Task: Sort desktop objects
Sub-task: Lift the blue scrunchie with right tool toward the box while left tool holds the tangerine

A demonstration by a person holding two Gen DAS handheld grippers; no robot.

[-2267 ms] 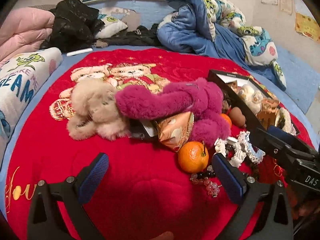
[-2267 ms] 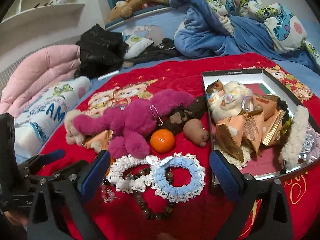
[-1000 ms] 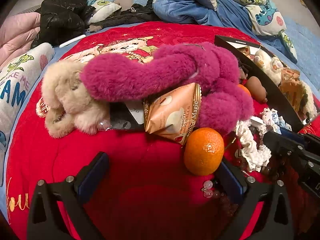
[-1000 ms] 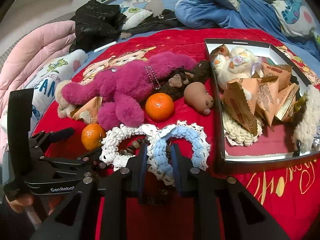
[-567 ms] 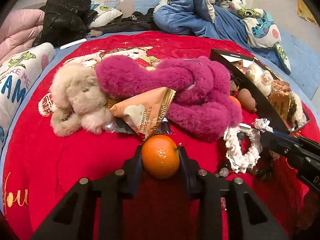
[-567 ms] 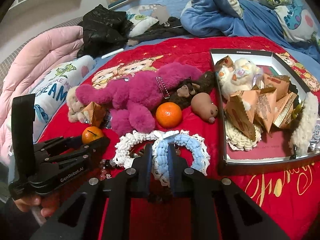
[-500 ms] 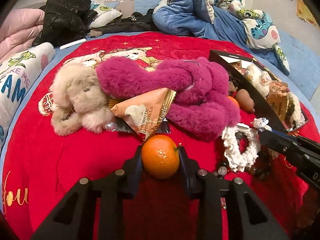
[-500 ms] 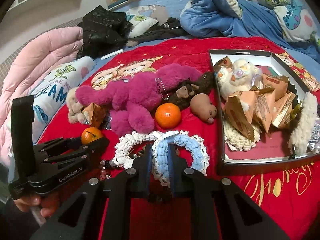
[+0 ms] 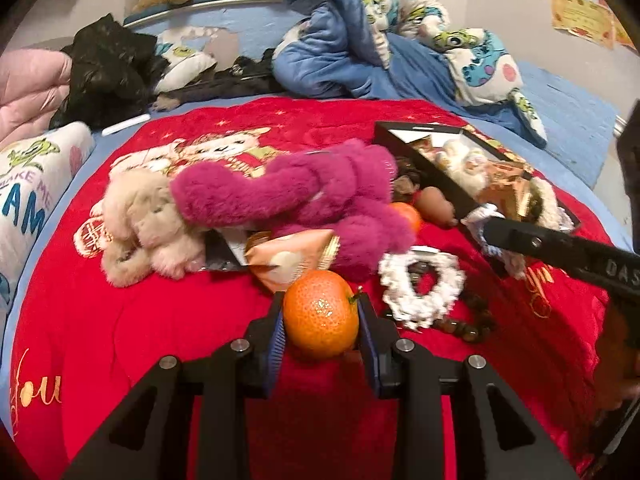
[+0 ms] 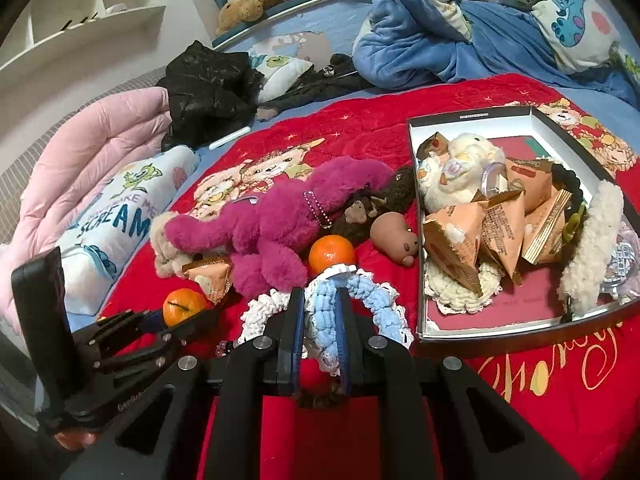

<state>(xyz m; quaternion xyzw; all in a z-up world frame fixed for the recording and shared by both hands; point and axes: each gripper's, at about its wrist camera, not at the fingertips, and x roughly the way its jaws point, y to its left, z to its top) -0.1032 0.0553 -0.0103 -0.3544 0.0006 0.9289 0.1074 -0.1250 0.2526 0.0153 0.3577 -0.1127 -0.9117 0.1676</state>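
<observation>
both grippers loaded, box to the right

the left gripper (image 9: 321,322) is clamped on a tangerine (image 9: 321,314), its pads pressing the fruit's two sides just above the red blanket (image 9: 120,320); the right gripper (image 10: 319,334) is pinched tight on a blue crochet scrunchie (image 10: 362,300), whose loop hangs out ahead of the fingertips. to do this well, i'd keep both grips steady, carry the scrunchie clear of the white scrunchie (image 10: 260,310) beside it so they don't snag, and set each thing over the open box (image 10: 472,118), which lies right of both tools, already crowded with snack packets (image 10: 496,228) and a white plush (image 10: 460,164).
</observation>
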